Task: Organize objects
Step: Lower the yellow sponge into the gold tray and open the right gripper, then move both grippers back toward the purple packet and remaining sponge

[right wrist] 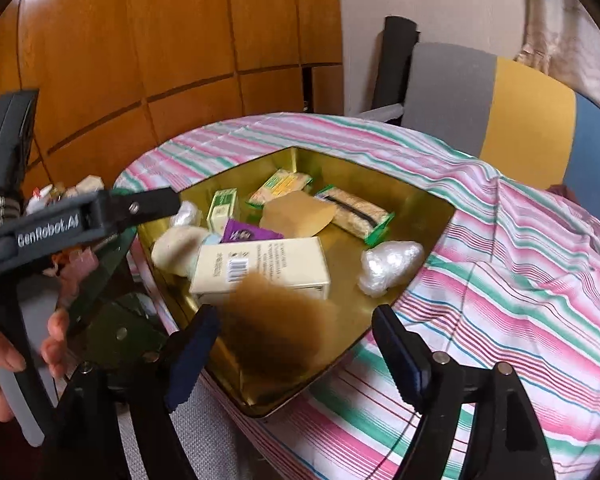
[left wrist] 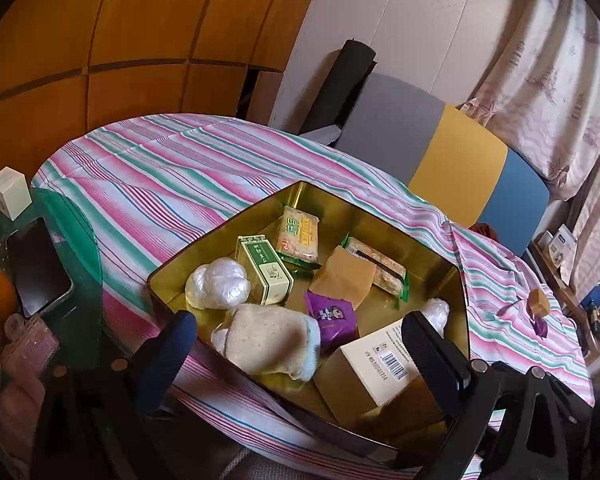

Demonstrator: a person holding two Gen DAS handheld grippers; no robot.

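Observation:
A gold tin [left wrist: 420, 256] [right wrist: 420, 208] lies on the striped cloth, holding a cream barcode box [left wrist: 376, 364] [right wrist: 260, 268], a beige sock bundle [left wrist: 268, 340], a green box [left wrist: 264, 276], a purple packet [left wrist: 332, 316], a brown wedge [left wrist: 344, 276] and plastic-wrapped lumps [left wrist: 218, 284] [right wrist: 388, 266]. My left gripper [left wrist: 300, 344] hangs open over the tin's near edge, gripping nothing. My right gripper [right wrist: 296, 352] is open above the tin's near corner. A blurred brown thing [right wrist: 276, 320] sits between its fingers with gaps on both sides. A small brown cube [left wrist: 539, 301] lies on the cloth to the right.
A glass side table [left wrist: 80, 232] at the left carries a phone [left wrist: 36, 272], a white box [left wrist: 10, 192] and small items. A grey, yellow and blue chair back [left wrist: 460, 160] stands behind the table. A person's hand [right wrist: 4, 360] holds the left tool.

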